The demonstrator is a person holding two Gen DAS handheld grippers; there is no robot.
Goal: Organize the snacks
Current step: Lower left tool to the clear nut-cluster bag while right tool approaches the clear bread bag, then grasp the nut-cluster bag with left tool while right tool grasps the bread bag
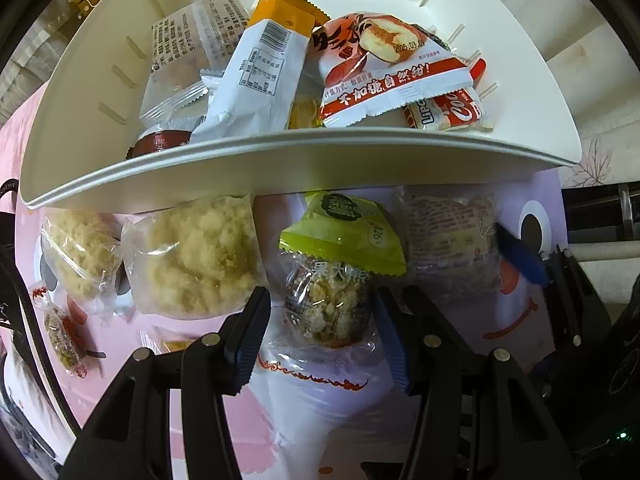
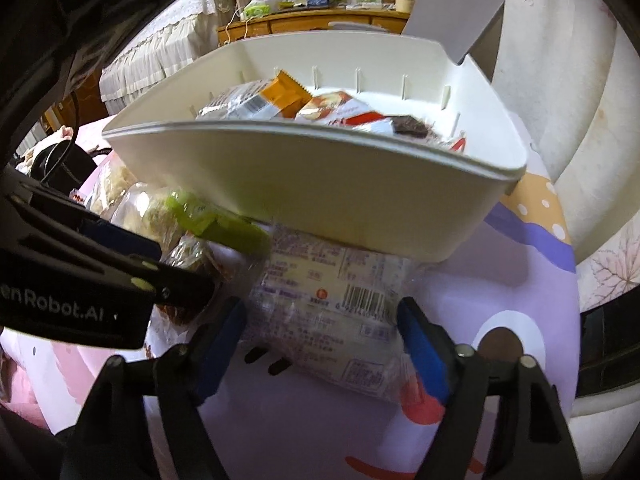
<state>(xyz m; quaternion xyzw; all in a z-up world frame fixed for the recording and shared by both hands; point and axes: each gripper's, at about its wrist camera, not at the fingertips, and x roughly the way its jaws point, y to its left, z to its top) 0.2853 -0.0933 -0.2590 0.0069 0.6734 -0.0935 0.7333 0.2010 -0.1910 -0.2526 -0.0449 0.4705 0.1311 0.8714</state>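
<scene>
A white bin (image 1: pixel 240 160) (image 2: pixel 312 184) holds several packed snacks, among them an orange pack (image 1: pixel 288 8) and a red-and-white pack (image 1: pixel 392 76). In front of it on the pink cloth lie loose snacks. My left gripper (image 1: pixel 320 324) is open, its fingers either side of a clear-wrapped nut ball snack (image 1: pixel 328 308) that lies under a green pack (image 1: pixel 344 232). My right gripper (image 2: pixel 320 340) is open around a clear pack with a barcode (image 2: pixel 332 320), which shows in the left wrist view (image 1: pixel 448 240) too. I cannot tell if the pads touch the packs.
Two crumbly yellow cakes in clear bags (image 1: pixel 196 256) (image 1: pixel 80 252) and a small nut bar (image 1: pixel 64 340) lie left of the left gripper. A white padded seat back (image 2: pixel 560 80) rises to the right. A wooden dresser (image 2: pixel 320 20) stands far behind.
</scene>
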